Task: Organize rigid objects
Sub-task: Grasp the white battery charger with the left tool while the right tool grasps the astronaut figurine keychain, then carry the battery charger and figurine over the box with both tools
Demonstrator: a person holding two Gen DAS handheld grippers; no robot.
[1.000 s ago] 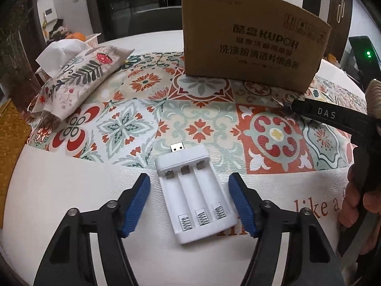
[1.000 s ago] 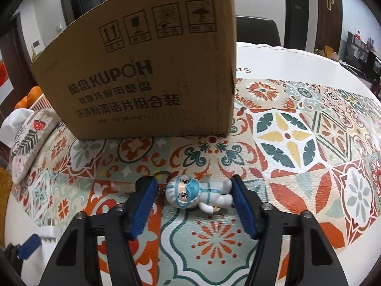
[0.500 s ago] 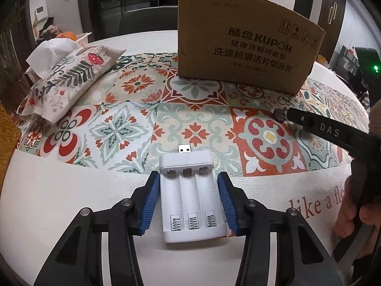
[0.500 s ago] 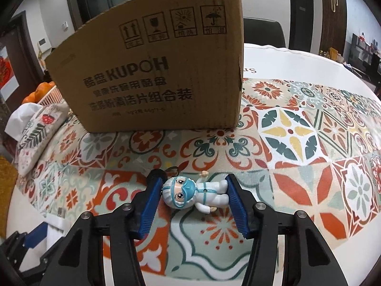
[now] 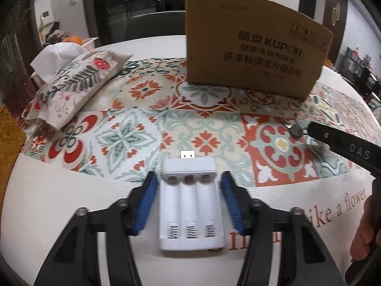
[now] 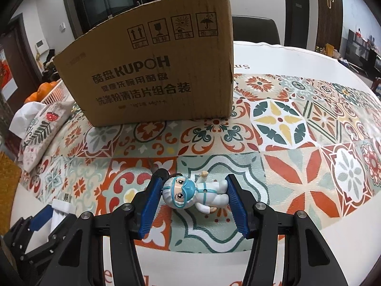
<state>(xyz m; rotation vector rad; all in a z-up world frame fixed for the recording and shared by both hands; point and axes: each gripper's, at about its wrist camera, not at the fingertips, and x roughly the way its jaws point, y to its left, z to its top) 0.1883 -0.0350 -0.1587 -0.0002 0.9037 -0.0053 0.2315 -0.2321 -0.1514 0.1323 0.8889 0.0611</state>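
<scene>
A white three-slot battery charger (image 5: 191,202) with a USB plug lies flat on the white tablecloth. My left gripper (image 5: 188,176) is shut on it, one blue pad against each long side. The same charger (image 6: 60,211) shows at the lower left of the right wrist view. A small figurine in a white suit with blue goggles (image 6: 197,194) lies sideways on the patterned cloth. My right gripper (image 6: 194,178) is shut on the figurine, head against the left pad and feet against the right. Its keyring loop (image 6: 164,172) pokes out behind the left pad.
A brown cardboard box (image 5: 257,54) (image 6: 154,76) stands upright behind both grippers. A flowered tissue pouch (image 5: 76,83) lies at the left, with a white basket of oranges (image 6: 42,90) behind it. A hand (image 5: 364,233) holds the right gripper's black arm (image 5: 345,145).
The left pads came in from wide apart until they met the charger's sides. The right pads narrowed onto the figurine, and the right gripper drew slightly back from the box.
</scene>
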